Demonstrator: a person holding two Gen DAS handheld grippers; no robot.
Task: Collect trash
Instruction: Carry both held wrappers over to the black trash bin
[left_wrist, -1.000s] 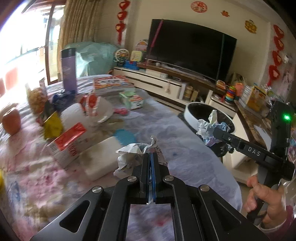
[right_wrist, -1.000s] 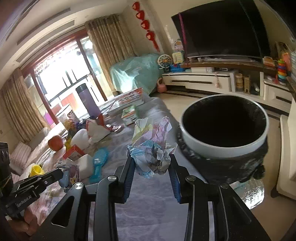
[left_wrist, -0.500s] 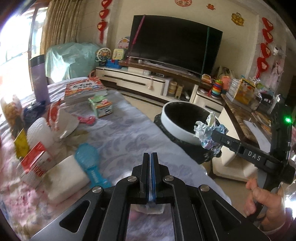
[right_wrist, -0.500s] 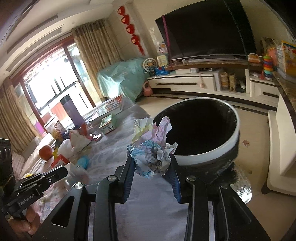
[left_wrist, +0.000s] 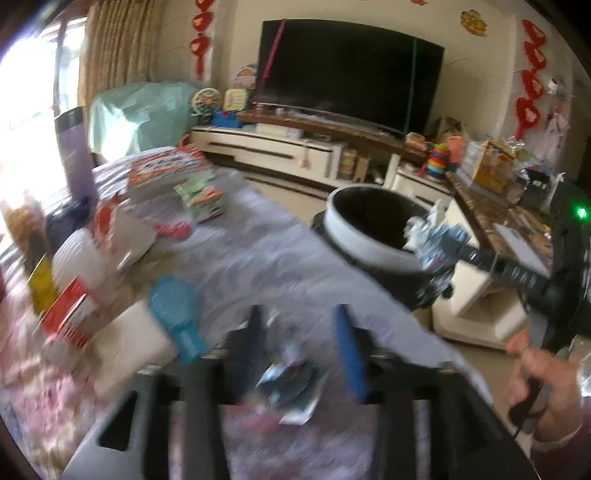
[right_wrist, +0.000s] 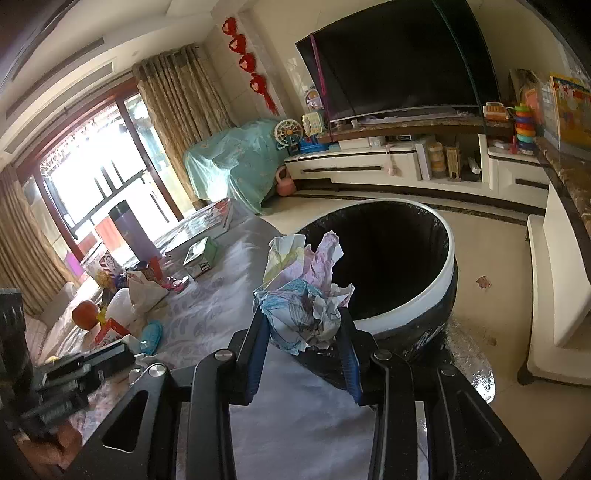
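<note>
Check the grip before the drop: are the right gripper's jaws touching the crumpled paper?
Touching. The right wrist view shows the right gripper with both jaws pressed against the crumpled paper.

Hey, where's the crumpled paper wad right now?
In the right wrist view, the crumpled paper wad sits clamped in the right gripper, just short of the trash bin.

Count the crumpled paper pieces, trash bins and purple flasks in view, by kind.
Crumpled paper: 2, the big wad and the small scrap
Trash bin: 1
Purple flask: 1
Total: 4
</note>
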